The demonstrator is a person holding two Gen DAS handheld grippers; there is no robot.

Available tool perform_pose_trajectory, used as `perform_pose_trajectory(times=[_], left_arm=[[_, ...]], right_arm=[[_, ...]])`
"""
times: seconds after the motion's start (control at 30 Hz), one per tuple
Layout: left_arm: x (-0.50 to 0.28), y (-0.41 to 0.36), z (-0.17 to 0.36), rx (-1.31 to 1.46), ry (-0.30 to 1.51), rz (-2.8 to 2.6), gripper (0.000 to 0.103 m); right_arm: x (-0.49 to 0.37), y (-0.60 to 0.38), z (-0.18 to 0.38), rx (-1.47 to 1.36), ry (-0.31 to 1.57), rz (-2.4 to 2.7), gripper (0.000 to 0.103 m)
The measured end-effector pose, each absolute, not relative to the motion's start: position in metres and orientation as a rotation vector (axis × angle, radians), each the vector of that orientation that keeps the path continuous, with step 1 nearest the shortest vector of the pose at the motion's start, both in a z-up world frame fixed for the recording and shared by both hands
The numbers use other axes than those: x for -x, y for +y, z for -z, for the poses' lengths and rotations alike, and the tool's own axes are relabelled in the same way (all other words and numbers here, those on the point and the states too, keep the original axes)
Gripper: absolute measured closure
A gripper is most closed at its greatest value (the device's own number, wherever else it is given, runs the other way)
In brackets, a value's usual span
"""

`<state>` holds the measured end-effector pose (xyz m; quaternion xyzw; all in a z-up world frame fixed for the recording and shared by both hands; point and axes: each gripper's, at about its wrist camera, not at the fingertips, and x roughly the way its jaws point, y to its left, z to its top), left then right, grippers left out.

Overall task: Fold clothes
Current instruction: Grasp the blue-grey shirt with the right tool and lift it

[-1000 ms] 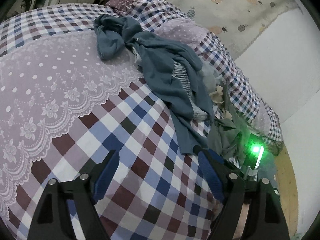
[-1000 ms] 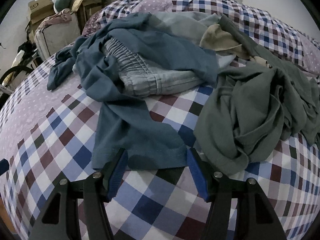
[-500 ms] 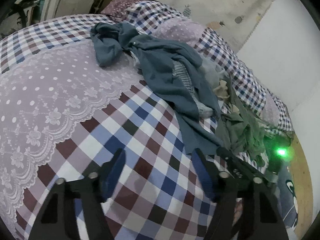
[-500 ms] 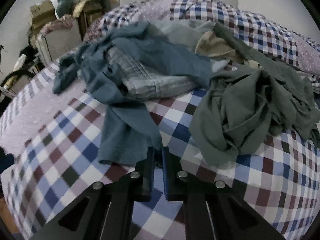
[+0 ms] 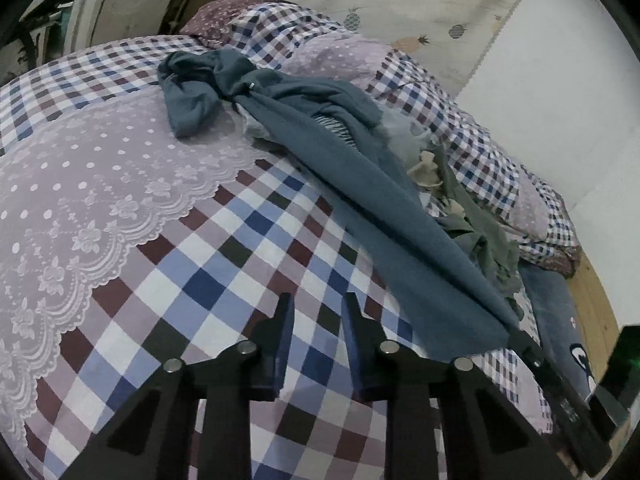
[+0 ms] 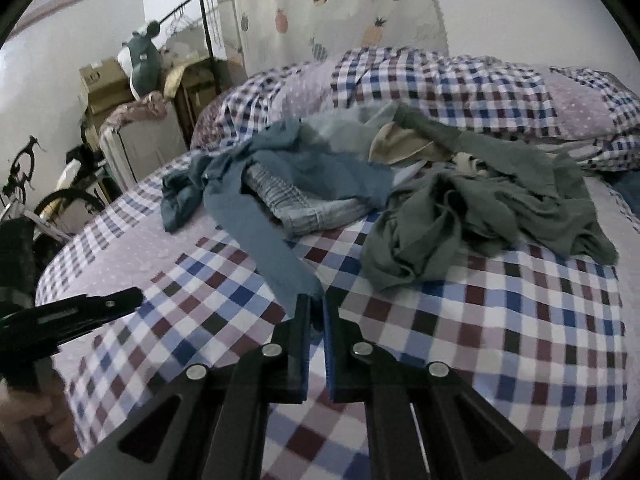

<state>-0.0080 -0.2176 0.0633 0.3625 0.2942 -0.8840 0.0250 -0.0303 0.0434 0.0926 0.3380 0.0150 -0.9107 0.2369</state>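
A blue-grey garment (image 5: pixel 360 168) lies stretched in a long strip across the checked bedspread (image 5: pixel 224 264), out of a heap of clothes. My right gripper (image 6: pixel 316 300) is shut on its near hem, and the cloth (image 6: pixel 260 232) runs taut from the heap to the tips. In the left wrist view that gripper (image 5: pixel 520 336) shows at the lower right, pinching the garment's corner. My left gripper (image 5: pixel 318 312) hovers over bare bedspread, its jaws closing with nothing between them. It also shows at the left edge of the right wrist view (image 6: pixel 100 304).
A grey-green garment (image 6: pixel 460 220), striped shorts (image 6: pixel 296 204) and a beige piece (image 6: pixel 400 144) lie in the heap. Checked pillows (image 6: pixel 460 80) lie at the back. Boxes (image 6: pixel 100 88), a clothes rack (image 6: pixel 208 32) and a bicycle (image 6: pixel 60 200) stand left of the bed. Wooden floor (image 5: pixel 596 312) is right of it.
The right gripper has shut on the blue-grey garment's hem and pulled it up and away from the heap, stretching it out. The left gripper's jaws have narrowed over the bedspread.
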Motion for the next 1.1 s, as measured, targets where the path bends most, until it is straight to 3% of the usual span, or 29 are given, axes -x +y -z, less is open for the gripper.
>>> perform_pose_trajectory(times=[0.4, 0.53, 0.6, 0.63, 0.67, 0.73, 0.8, 0.97, 1.1], left_arm=[[0.007, -0.217, -0.066, -1.096, 0.931, 2.747, 0.084], [0.008, -0.214, -0.065, -1.105, 0.954, 2.749, 0.082], [0.009, -0.214, -0.064, -1.114, 0.96, 2.745, 0.08], [0.009, -0.214, -0.063, -1.117, 0.965, 2.741, 0.078], [0.009, -0.215, -0.062, -1.121, 0.973, 2.734, 0.07], [0.01, -0.218, -0.061, -1.124, 0.992, 2.719, 0.053], [0.009, -0.222, -0.059, -1.12, 1.023, 2.705, 0.043], [0.01, -0.226, -0.056, -1.136, 1.056, 2.699, 0.041], [0.01, -0.227, -0.055, -1.139, 1.078, 2.69, 0.041]], right_arm=[[-0.014, 0.119, -0.126, -0.898, -0.056, 2.598, 0.103], [-0.009, 0.12, -0.112, -0.977, -0.053, 2.547, 0.099], [-0.004, 0.108, -0.1, -1.023, -0.023, 2.518, 0.094], [-0.002, 0.102, -0.095, -1.046, -0.008, 2.504, 0.087], [0.001, 0.096, -0.089, -1.067, 0.007, 2.487, 0.069], [0.008, 0.081, -0.076, -1.098, 0.034, 2.448, 0.047], [0.016, 0.065, -0.063, -1.131, 0.052, 2.407, 0.044], [0.039, 0.044, -0.033, -1.23, 0.067, 2.346, 0.042], [0.057, 0.043, -0.008, -1.31, -0.053, 2.307, 0.042]])
